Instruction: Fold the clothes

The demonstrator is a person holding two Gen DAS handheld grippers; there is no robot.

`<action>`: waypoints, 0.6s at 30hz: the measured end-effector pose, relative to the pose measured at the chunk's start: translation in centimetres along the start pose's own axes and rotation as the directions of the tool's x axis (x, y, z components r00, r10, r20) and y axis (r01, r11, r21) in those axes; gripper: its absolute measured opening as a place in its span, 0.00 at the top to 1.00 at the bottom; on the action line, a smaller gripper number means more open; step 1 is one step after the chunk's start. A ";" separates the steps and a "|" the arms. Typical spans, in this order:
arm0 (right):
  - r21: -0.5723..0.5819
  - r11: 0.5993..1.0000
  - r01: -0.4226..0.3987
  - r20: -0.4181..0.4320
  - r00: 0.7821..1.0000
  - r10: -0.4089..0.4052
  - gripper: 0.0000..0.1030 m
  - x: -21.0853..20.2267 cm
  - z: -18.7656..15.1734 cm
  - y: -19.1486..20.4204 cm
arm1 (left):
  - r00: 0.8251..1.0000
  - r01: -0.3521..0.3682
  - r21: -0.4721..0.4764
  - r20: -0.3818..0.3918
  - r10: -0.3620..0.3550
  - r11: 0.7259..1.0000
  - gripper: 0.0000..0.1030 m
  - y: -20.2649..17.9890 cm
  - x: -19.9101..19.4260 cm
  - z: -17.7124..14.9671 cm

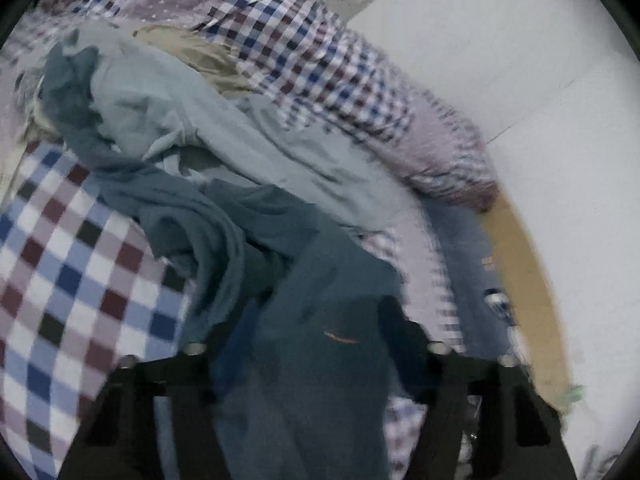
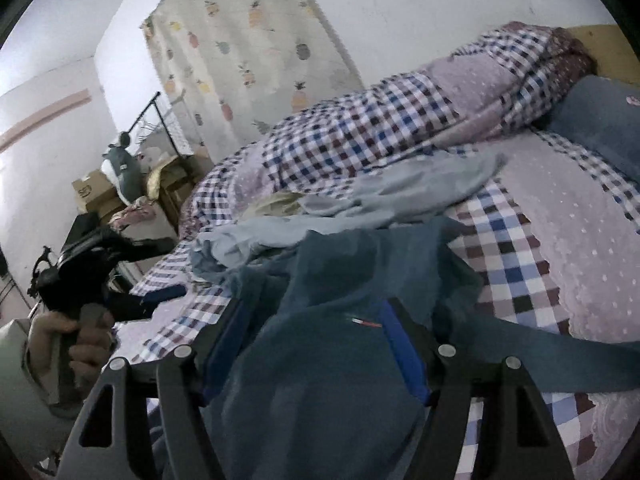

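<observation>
Teal knit fabric, a dark blue-green garment (image 2: pixel 320 360) with a small red-and-white tag, fills the space between the blue-padded fingers (image 2: pixel 404 344) of the right gripper (image 2: pixel 316 320); the jaws stand apart with the cloth bunched between them, and whether the pads press on it I cannot tell. In the left wrist view the same teal garment (image 1: pixel 320 320) lies between the black fingers (image 1: pixel 404 328) of the left gripper (image 1: pixel 316 340), which are also apart, the grip unclear through blur. Beyond it lies a crumpled pale grey-blue garment (image 1: pixel 192 120), all on a checked and lilac dotted bedspread (image 2: pixel 552 216). A rolled checked quilt (image 2: pixel 380 128) lies behind, beside a blue pillow (image 2: pixel 600 120). At the left edge a hand (image 2: pixel 76 340) holds the left gripper's handle.
</observation>
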State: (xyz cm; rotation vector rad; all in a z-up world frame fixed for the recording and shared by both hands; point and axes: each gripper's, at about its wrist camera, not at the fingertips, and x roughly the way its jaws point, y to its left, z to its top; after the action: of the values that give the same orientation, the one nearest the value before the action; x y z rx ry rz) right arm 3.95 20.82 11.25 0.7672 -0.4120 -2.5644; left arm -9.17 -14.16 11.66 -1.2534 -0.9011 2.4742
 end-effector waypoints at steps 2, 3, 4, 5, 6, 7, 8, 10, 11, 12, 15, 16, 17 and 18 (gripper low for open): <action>0.036 0.999 -0.003 -0.004 1.000 0.003 0.29 0.1 0.0 -0.9 | 0.996 -0.086 0.043 -0.029 0.088 0.995 0.62 -0.3 2.1 0.8; 0.056 0.998 -0.006 -0.006 1.000 0.007 0.29 0.1 0.0 -1.4 | 0.992 -0.117 0.059 -0.044 0.120 0.991 0.62 -0.2 3.0 1.1; 0.074 0.997 -0.008 -0.005 1.000 0.009 0.29 0.1 0.0 -1.9 | 0.986 -0.152 0.075 -0.056 0.156 0.986 0.62 -0.2 3.8 1.2; 0.088 0.996 -0.008 -0.002 1.000 0.008 0.29 0.0 0.1 -2.3 | 0.978 -0.194 0.088 -0.057 0.199 0.977 0.62 0.0 4.3 1.3; 0.102 0.995 -0.006 0.003 1.000 0.006 0.29 -0.1 0.1 -2.7 | 0.969 -0.235 0.101 -0.057 0.242 0.967 0.62 0.1 4.8 1.3; 0.116 0.993 -0.007 0.008 1.000 0.006 0.29 -0.2 0.2 -3.1 | 0.964 -0.255 0.108 -0.054 0.262 0.961 0.62 0.2 5.1 1.3; 0.130 0.992 -0.011 0.014 1.000 0.009 0.29 -0.3 0.2 -3.3 | 0.957 -0.279 0.115 -0.046 0.286 0.953 0.62 0.4 5.5 1.4; 0.157 0.987 -0.017 0.026 1.000 0.013 0.29 -0.6 0.4 -3.8 | 0.948 -0.311 0.115 -0.034 0.316 0.944 0.62 0.6 5.7 1.5; 0.170 0.985 -0.016 0.031 0.999 0.011 0.29 -0.7 0.4 -4.1 | 0.944 -0.324 0.112 -0.032 0.329 0.939 0.62 0.8 5.8 1.5; 0.182 0.983 -0.016 0.034 0.999 0.009 0.29 -0.8 0.4 -4.3 | 0.939 -0.337 0.110 -0.030 0.342 0.935 0.62 1.0 5.8 1.6; 0.203 0.979 -0.016 0.037 0.999 0.009 0.29 -0.9 0.6 -4.7 | 0.930 -0.363 0.100 -0.021 0.367 0.926 0.62 1.5 5.7 1.7; 0.207 0.978 -0.017 0.038 0.999 0.010 0.29 -0.9 0.6 -4.7 | 0.926 -0.373 0.097 -0.016 0.376 0.923 0.62 1.7 5.6 1.8; 0.211 0.977 -0.019 0.038 0.999 0.011 0.29 -0.9 0.6 -4.8 | 0.930 -0.365 0.091 -0.012 0.367 0.927 0.62 1.7 5.5 1.9; 0.214 0.977 -0.020 0.039 0.999 0.012 0.29 -0.9 0.6 -4.8 | 0.934 -0.356 0.085 -0.007 0.358 0.931 0.62 1.8 5.3 2.0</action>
State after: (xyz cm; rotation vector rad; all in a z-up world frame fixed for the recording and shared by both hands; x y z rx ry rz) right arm 2.75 25.47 10.27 0.7870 -0.7127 -2.5504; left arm -13.87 -14.03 8.00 -1.5293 -0.5991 2.7287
